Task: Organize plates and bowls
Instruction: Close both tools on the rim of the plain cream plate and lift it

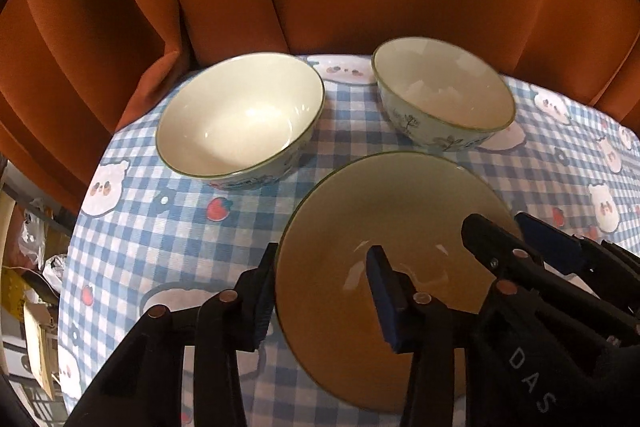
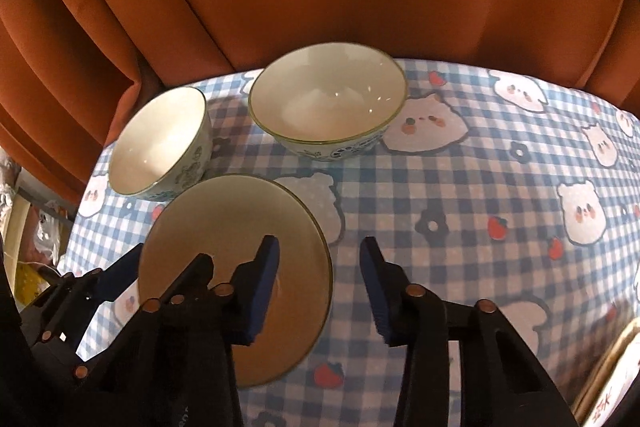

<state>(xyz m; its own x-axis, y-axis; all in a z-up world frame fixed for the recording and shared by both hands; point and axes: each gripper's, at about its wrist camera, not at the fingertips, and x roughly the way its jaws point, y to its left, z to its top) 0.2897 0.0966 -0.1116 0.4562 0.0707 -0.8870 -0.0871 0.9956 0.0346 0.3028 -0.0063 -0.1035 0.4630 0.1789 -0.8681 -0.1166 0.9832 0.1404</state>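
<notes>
Far left, bowl w/ floral outside (image 1: 240,115) sits upright on the checked tablecloth (image 1: 160,227); second floral bowl (image 1: 444,95) far right, apart from it. Near centre: the plate (image 1: 384,227), flat on the cloth. Left gripper (image 1: 320,291) straddles plate's left rim, right gripper (image 2: 320,283) its right rim, both unclenched, pads not yet pressing. Step looks like two-handed plate pickup. Next: close both on the rims, lift level, keep clear of bowls.
</notes>
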